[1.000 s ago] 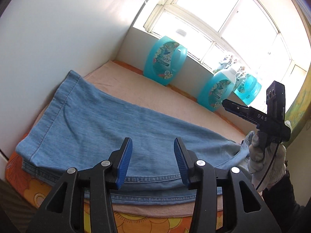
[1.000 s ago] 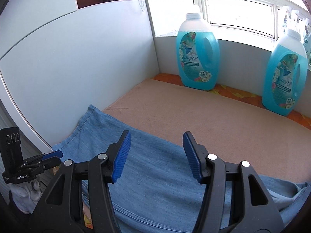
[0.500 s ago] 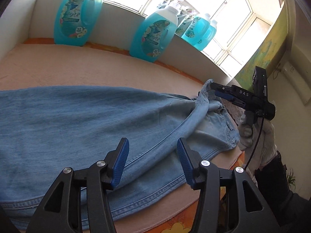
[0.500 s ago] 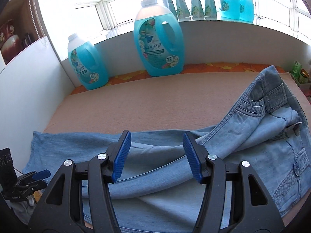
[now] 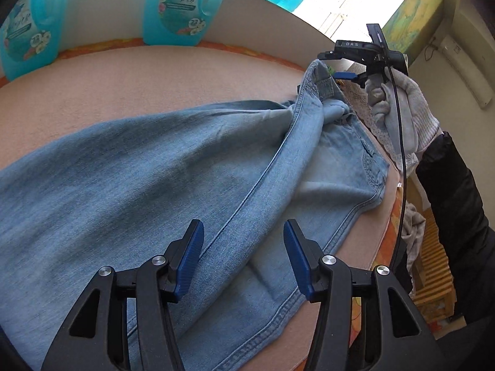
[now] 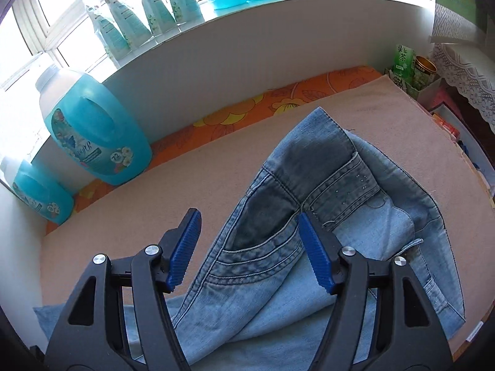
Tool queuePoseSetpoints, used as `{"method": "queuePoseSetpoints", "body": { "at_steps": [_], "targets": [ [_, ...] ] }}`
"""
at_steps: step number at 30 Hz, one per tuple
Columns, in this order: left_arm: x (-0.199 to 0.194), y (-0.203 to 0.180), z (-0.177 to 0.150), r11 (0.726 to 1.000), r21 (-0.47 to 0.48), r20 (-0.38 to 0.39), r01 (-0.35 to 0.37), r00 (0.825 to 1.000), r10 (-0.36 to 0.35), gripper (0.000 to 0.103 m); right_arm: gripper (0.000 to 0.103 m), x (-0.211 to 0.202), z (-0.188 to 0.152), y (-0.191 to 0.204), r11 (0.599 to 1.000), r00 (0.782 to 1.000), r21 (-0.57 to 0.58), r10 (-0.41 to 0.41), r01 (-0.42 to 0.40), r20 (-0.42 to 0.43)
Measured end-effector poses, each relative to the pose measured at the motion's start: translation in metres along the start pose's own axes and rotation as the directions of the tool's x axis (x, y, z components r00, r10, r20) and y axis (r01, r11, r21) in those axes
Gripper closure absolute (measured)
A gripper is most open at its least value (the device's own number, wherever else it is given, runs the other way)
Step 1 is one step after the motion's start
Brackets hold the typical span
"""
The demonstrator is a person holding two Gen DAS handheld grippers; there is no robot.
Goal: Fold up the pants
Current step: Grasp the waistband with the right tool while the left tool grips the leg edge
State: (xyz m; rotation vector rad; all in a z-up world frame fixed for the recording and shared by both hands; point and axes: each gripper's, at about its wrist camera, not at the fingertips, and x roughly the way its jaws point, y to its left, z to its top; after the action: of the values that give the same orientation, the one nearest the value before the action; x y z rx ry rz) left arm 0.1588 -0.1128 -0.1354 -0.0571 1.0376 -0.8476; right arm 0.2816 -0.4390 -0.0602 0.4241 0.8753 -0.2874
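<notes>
Light blue jeans (image 5: 154, 167) lie lengthwise on a beige cloth-covered surface (image 5: 154, 74), legs to the left and the rumpled waist (image 6: 324, 170) at the right end. My left gripper (image 5: 244, 259) is open and empty, just above the upper leg near the front edge. My right gripper (image 6: 247, 250) is open and empty, hovering over the waistband and pocket. It also shows in the left wrist view (image 5: 343, 71), held in a white-gloved hand by the raised waist corner.
Large turquoise detergent bottles (image 6: 92, 136) stand along the back wall on an orange flowered cover (image 6: 247, 111). Refill pouches (image 6: 145, 9) line the window sill. A green carton and a tin (image 6: 414, 68) stand past the right end, by a lace-covered shelf (image 6: 464, 71).
Both grippers have swept right along the jeans, from the leg hems to the waist end. The right gripper now hangs over the waistband. Both stayed open.
</notes>
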Motion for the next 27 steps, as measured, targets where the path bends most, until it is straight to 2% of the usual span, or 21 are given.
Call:
{"method": "queuePoseSetpoints", "body": {
  "at_steps": [2, 5, 9, 13, 15, 18, 20, 22, 23, 24, 26, 27],
  "targets": [
    [0.004, 0.001, 0.001, 1.000, 0.005, -0.018, 0.003, 1.000, -0.003, 0.047, 0.035, 0.011, 0.006, 0.004, 1.000, 0.999, -0.010, -0.015, 0.015, -0.030],
    [0.006, 0.003, 0.001, 1.000, 0.008, -0.030, 0.007, 1.000, -0.007, 0.047, 0.033, 0.026, 0.011, 0.018, 0.995, 0.994, -0.036, -0.099, 0.097, -0.044],
    [0.008, 0.004, -0.001, 1.000, 0.011, -0.045, 0.019, 0.999, -0.019, 0.047, 0.032, 0.051, 0.013, 0.030, 0.981, 0.978, -0.081, -0.183, 0.175, -0.102],
    [0.009, 0.001, 0.000, 0.999, 0.031, -0.056, 0.023, 0.998, -0.021, 0.047, 0.032, 0.064, 0.009, 0.032, 0.955, 0.956, -0.152, -0.272, 0.254, -0.112],
    [0.014, -0.003, 0.002, 0.999, 0.050, -0.061, 0.010, 0.998, -0.007, 0.047, 0.032, 0.067, 0.009, 0.020, 0.954, 0.950, -0.135, -0.285, 0.268, -0.126],
    [0.020, -0.008, 0.004, 0.997, 0.076, -0.069, -0.004, 0.998, 0.009, 0.047, 0.034, 0.068, 0.007, 0.004, 0.968, 0.958, -0.082, -0.246, 0.236, -0.149],
    [0.020, -0.010, 0.005, 0.996, 0.090, -0.072, -0.013, 0.997, 0.019, 0.047, 0.056, 0.066, 0.004, -0.003, 0.976, 0.964, -0.062, -0.216, 0.208, -0.156],
    [0.022, -0.012, 0.006, 0.994, 0.105, -0.077, -0.022, 0.997, 0.030, 0.047, 0.069, 0.059, 0.000, -0.004, 0.978, 0.967, -0.076, -0.204, 0.194, -0.151],
    [0.022, -0.013, 0.006, 0.993, 0.115, -0.079, -0.027, 0.996, 0.036, 0.047, 0.082, 0.054, -0.002, -0.004, 0.981, 0.971, -0.079, -0.189, 0.178, -0.146],
    [0.023, -0.014, 0.005, 0.992, 0.125, -0.081, -0.033, 0.996, 0.043, 0.047, 0.089, 0.049, -0.003, -0.006, 0.985, 0.975, -0.070, -0.166, 0.157, -0.146],
    [0.023, -0.017, 0.005, 0.988, 0.146, -0.083, -0.048, 0.995, 0.061, 0.047, 0.095, 0.033, -0.006, -0.009, 0.990, 0.983, -0.045, -0.138, 0.133, -0.124],
    [0.024, -0.018, 0.005, 0.986, 0.154, -0.081, -0.056, 0.994, 0.070, 0.048, 0.095, 0.025, -0.007, -0.011, 0.991, 0.985, -0.037, -0.129, 0.125, -0.111]
  ]
}}
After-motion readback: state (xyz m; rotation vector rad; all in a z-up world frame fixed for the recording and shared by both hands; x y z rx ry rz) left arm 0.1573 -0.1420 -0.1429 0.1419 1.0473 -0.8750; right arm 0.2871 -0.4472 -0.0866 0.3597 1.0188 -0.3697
